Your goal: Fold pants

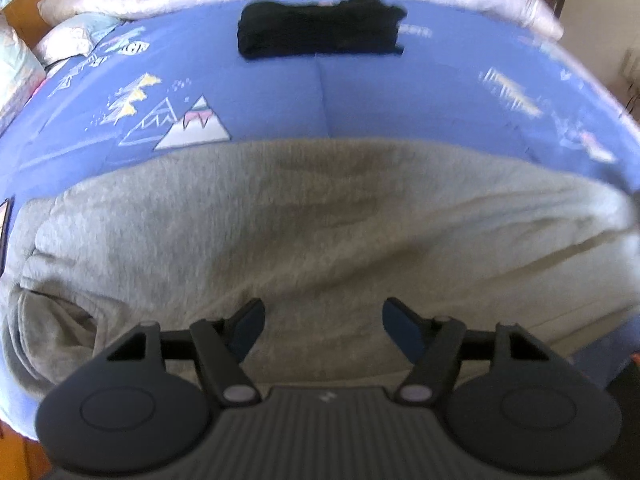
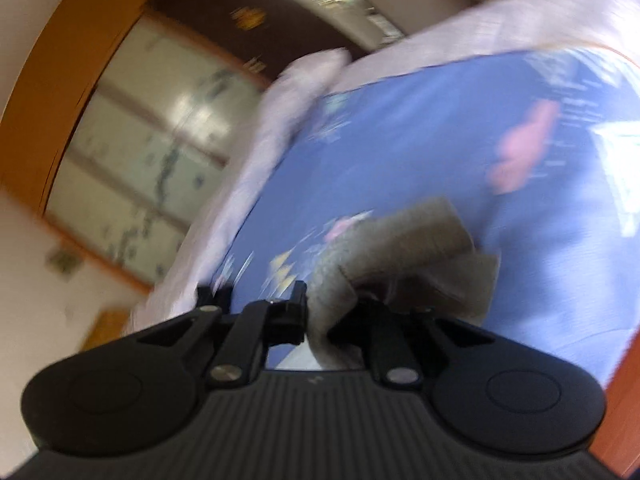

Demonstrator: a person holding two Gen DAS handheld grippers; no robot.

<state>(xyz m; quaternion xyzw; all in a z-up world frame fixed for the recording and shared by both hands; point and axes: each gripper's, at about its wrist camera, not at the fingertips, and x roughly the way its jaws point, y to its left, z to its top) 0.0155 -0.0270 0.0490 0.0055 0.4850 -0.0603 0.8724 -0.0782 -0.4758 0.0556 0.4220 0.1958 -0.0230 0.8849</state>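
right gripper (image 2: pixel 332 312) pinching fleecy grey pants (image 1: pixel 320 240) | left gripper (image 1: pixel 323 320) agape

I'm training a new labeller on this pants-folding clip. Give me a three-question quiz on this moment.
1. True or false: the left gripper is clamped on the grey pants.
2. What does the right gripper hold?
A. a pillow
B. grey pants fabric
C. nothing
3. What lies at the far side of the blue bedspread?

Key:
1. False; its jaws stand open above the fabric.
2. B
3. A folded black garment.
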